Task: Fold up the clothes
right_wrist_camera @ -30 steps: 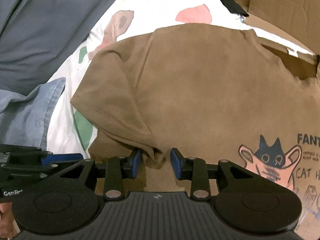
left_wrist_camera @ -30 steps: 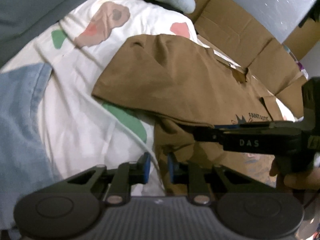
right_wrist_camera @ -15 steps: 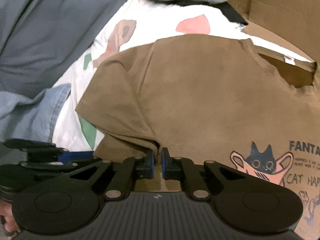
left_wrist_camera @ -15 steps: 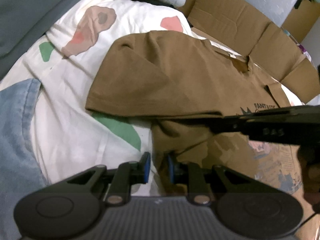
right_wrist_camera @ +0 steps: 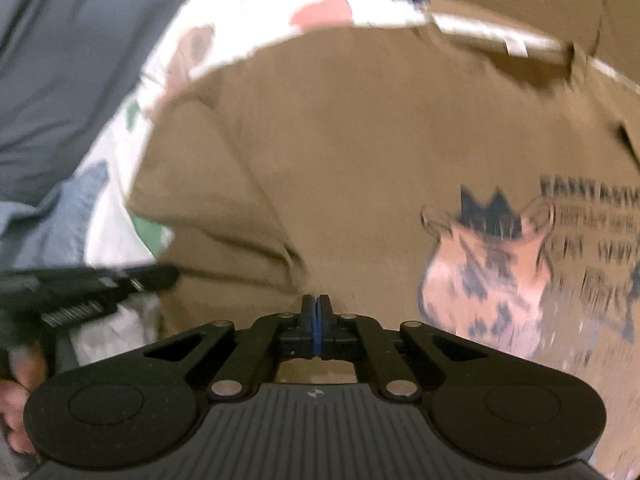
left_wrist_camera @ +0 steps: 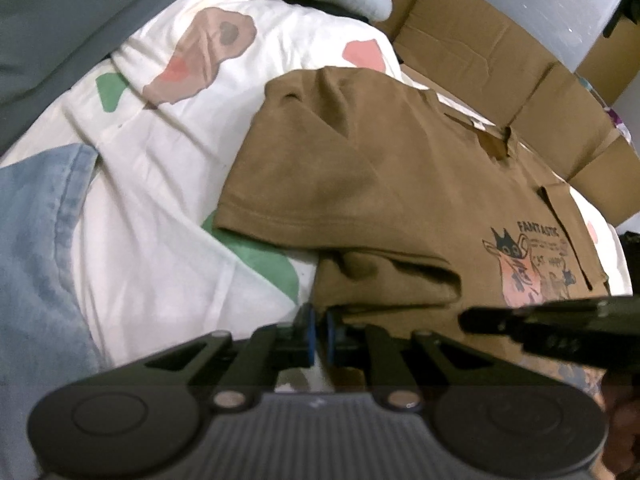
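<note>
Left wrist view: the left gripper (left_wrist_camera: 318,334) is closing at the brown T-shirt (left_wrist_camera: 360,184) edge, lower centre; whether cloth is caught, I can't tell.

Right wrist view: the right gripper (right_wrist_camera: 316,320), apart a second ago, has pinched shut on the shirt; the fold can probably start.

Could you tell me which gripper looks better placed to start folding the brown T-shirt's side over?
Probably the right gripper: it is shut on the brown T-shirt below the sleeve. The left gripper is closing at the shirt's edge.
</note>
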A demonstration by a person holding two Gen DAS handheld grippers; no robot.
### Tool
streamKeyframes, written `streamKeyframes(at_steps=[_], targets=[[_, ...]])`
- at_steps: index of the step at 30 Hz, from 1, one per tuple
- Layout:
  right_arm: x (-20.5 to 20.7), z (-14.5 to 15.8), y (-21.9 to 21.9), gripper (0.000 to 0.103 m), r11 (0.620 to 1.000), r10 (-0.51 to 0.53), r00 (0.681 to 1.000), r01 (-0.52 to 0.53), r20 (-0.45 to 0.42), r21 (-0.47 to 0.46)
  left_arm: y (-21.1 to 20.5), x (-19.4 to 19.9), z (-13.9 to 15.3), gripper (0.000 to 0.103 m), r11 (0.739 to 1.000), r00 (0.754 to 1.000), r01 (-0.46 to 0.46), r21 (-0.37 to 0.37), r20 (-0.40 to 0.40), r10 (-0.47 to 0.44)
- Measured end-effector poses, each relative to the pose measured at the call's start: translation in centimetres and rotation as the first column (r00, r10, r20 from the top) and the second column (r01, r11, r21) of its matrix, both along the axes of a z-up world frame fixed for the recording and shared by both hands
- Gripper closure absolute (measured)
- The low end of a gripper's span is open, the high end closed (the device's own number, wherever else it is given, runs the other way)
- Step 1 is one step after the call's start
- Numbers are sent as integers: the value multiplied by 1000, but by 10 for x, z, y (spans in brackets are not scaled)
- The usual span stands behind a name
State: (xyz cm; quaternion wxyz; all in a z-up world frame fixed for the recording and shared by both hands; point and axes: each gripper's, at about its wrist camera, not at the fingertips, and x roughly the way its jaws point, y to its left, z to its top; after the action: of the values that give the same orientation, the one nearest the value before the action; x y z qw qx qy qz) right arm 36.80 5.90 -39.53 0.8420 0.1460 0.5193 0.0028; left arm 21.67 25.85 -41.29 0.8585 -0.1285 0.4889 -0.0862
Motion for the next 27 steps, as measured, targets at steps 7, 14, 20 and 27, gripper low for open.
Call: streamKeyframes(at_steps=[7,14,20,27], targets=[[-3,16,-8,101,1000,4,998,-4,55,-14,27,-7,27,86,994,995,-72,-86,59,78],[2,31,2,91,999,47,993,-44,107,-29,45,13,33,65,985,980,-164,-52,108,169],[2,37,14,91,994,102,987,-97,125,-47,49,30,22,66,981,977,-183,-60,99,188],[19,37,30,90,982,187,971,-178,150,-69,50,33,8,92,979,978,-198,-59,60,201]])
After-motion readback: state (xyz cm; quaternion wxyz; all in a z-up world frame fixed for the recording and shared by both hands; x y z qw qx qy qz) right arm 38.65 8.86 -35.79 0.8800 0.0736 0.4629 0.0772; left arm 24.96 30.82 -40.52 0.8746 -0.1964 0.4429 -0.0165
